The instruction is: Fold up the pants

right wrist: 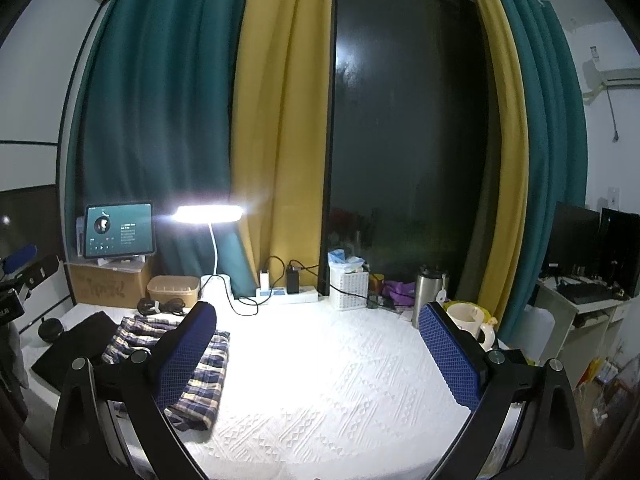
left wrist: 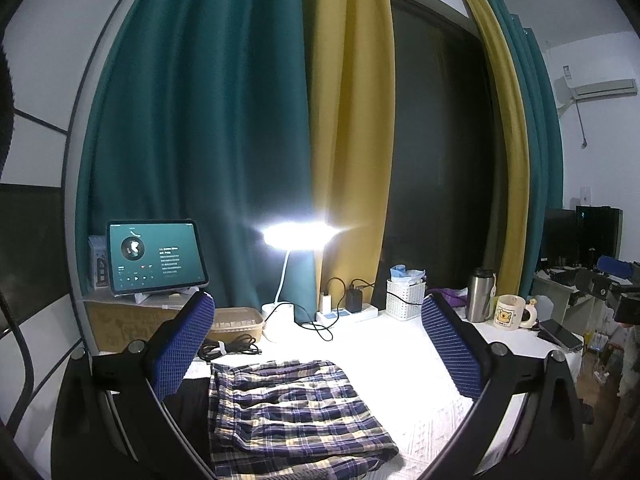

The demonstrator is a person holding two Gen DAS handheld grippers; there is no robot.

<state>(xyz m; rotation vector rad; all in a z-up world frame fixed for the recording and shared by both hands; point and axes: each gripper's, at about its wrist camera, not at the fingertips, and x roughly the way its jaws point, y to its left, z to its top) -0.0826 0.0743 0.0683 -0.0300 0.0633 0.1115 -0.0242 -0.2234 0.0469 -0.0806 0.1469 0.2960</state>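
- The table (right wrist: 340, 380), under a white cloth woven in raised geometric bands, fills the lower half of both views; its bare stretch from 5 to 7 o'clock in the right wrist view is brightly lit.
- Behind it hang heavy teal and mustard curtains (left wrist: 224, 120), falling in soft vertical folds beside a dark window.
- The plaid pants (left wrist: 296, 412) lie at 6 o'clock in the left wrist view and at 8 o'clock in the right wrist view: thin checked cotton in navy, cream and olive, already doubled into a rumpled rectangle with layered edges showing. They rest partly on a flat black cloth (right wrist: 80, 340).
- Judging by that shape, the folding looks far along, with perhaps one last fold or a smoothing pass left. The next move would call for pinching both layers at one short edge, since loose cloth like this slips and bunches easily.
- The left gripper (left wrist: 316, 340) hangs above the pants, jaws wide apart, clamping nothing; its pads are blue with a dimpled mesh texture.
- The right gripper (right wrist: 320, 348) is likewise spread, empty, over bare tablecloth, the pants at its left finger.
- Smaller things line the far edge: a lit tablet (left wrist: 156, 256), a glowing lamp (left wrist: 298, 232), a steel flask (left wrist: 480, 294) and a cream mug (left wrist: 508, 312).
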